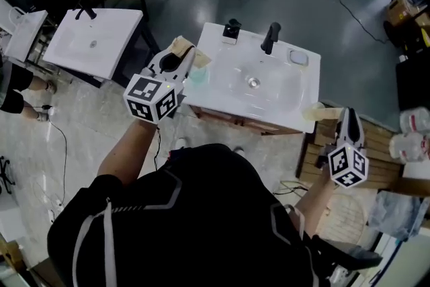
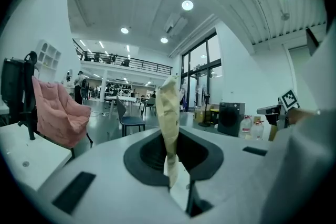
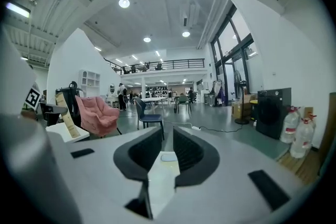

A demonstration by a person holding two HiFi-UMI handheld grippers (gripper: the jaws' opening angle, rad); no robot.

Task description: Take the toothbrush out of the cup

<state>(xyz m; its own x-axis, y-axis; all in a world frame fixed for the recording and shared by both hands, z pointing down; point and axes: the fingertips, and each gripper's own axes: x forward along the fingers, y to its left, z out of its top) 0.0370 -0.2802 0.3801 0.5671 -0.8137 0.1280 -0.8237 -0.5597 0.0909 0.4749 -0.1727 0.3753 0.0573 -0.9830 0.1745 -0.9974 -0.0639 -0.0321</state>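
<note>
The white rectangular ceramic washbasin (image 1: 282, 114) fills the middle of the head view, with a black tap (image 1: 270, 38) at its upper rim. At the basin's left edge I have the left gripper (image 2: 173, 140), its jaws pinched tight on what I read as the long flat tan paper-wrapped toothbrush (image 2: 169, 113). Its lower end sits between the pads and its upper end stands free in the air. The right gripper (image 3: 168, 145) is at the lower right of the head view, off the basin's right corner, with its jaws apart and holding nothing. The small pale green translucent cup (image 1: 199, 74) stands at the basin's left edge, just beside the left jaws. A short tan piece (image 1: 321, 112) lies on the basin's lower right corner, near the right gripper's tip. I cannot tell what it is.
</note>
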